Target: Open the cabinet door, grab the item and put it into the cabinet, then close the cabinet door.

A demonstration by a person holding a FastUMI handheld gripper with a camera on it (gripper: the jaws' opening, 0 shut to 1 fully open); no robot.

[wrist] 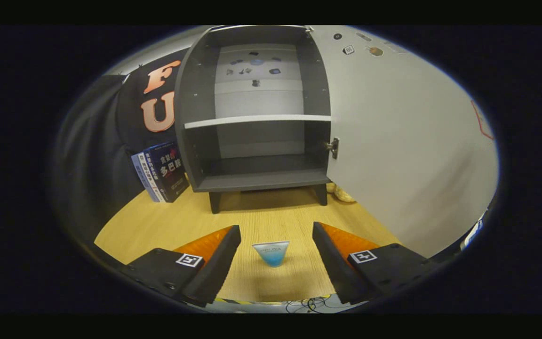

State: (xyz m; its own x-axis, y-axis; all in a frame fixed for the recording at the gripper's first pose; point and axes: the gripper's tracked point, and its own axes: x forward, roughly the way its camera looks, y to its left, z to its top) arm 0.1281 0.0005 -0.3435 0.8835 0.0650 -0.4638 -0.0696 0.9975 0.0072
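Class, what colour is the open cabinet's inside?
Dark grey, in the gripper view: cabinet.

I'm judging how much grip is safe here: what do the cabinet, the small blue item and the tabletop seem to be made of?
Cabinet: probably laminated board, matte grey, with flat panels and a pale shelf edge.
Small blue item: looks like soft plastic, a pale top fading to blue; hard to be sure. It stands between the fingers of the open gripper, untouched.
Tabletop: wood-look surface with light grain lines, likely laminate.

Matt grey board cabinet (257, 181) with a metal hinge (333, 147) stands on smooth pale wood-grain table (158, 221).
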